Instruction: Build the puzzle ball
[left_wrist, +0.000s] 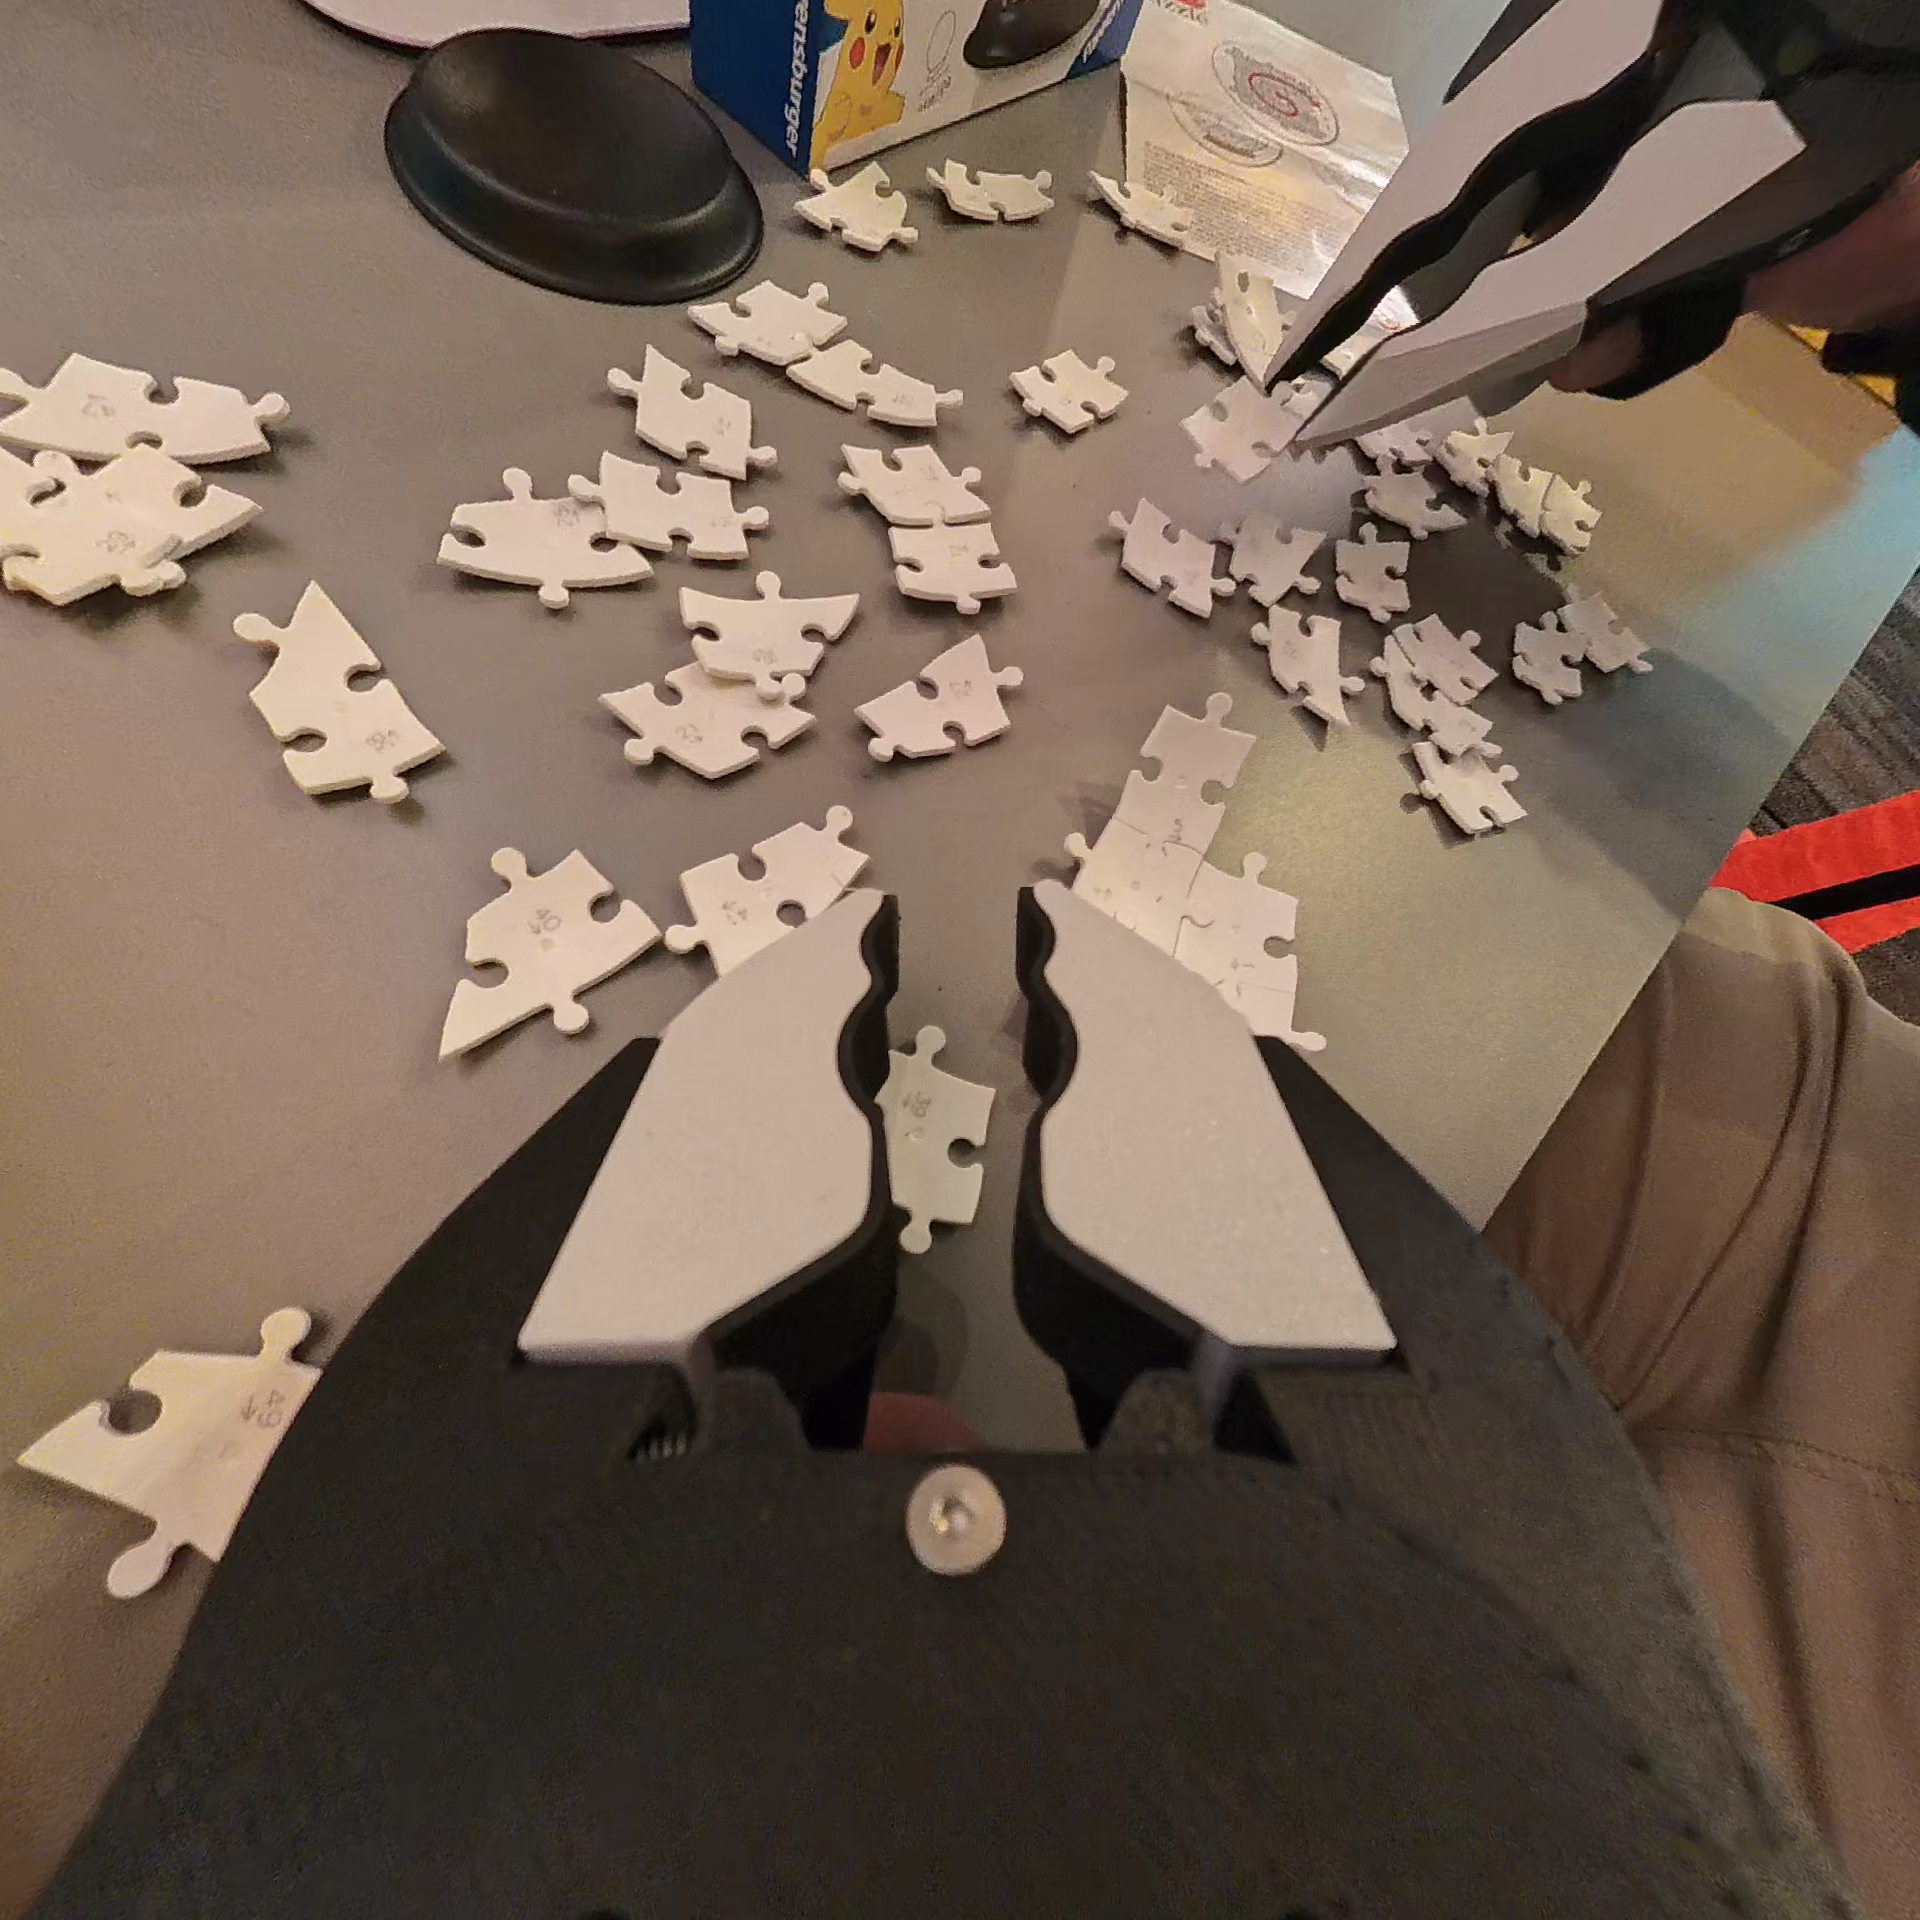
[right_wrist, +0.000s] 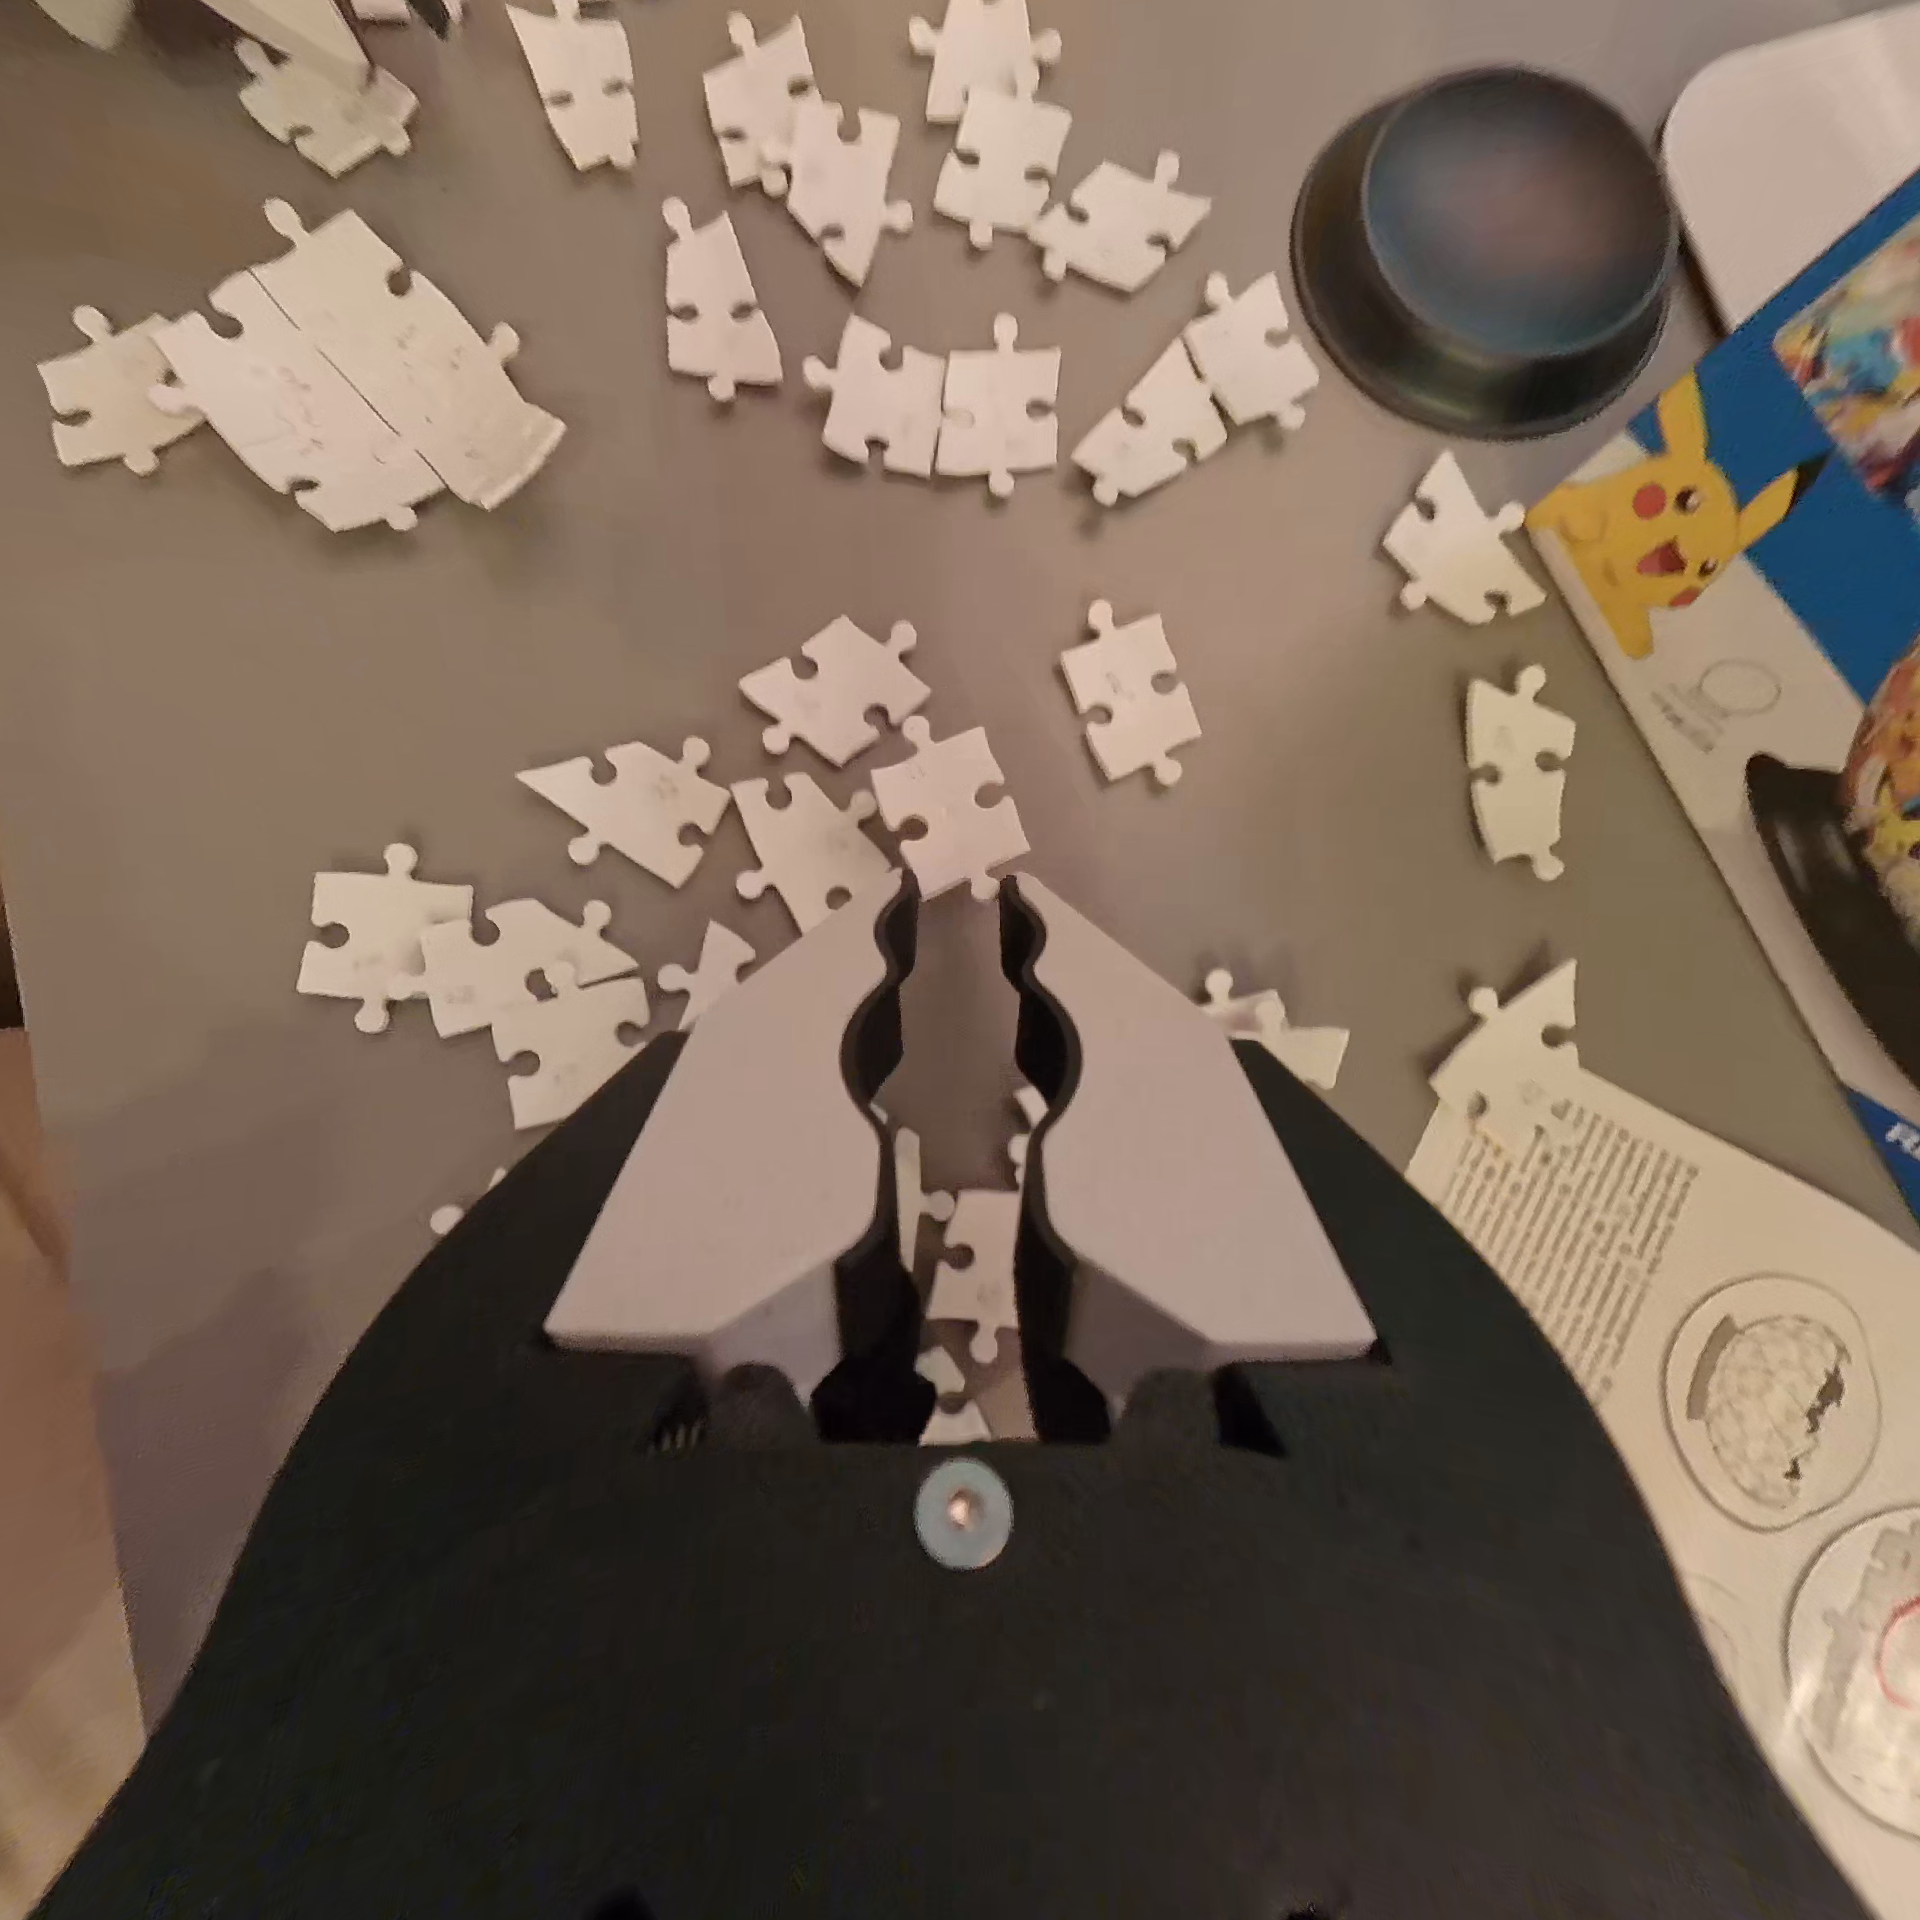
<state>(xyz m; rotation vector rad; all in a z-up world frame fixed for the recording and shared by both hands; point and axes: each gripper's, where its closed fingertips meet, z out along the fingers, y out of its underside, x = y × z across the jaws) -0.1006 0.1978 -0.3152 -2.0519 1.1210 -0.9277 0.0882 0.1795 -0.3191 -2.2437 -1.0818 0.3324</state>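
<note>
Across tabletop (left_wrist: 312, 935), pieces (left_wrist: 727, 717) face-down for sorting; left tool (left_wrist: 956, 914) parted, empty; right tool (right_wrist: 958, 883) slightly parted, nosing one piece (right_wrist: 951, 821).

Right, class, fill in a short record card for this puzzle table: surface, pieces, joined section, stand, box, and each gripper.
surface: grey table
pieces: white, scattered loose, plain side up
joined section: several pieces linked, flat on table
stand: black, oval, empty
box: blue and yellow, far edge
left gripper: open, holding nothing
right gripper: fingers slightly apart, tips at a piece
</note>
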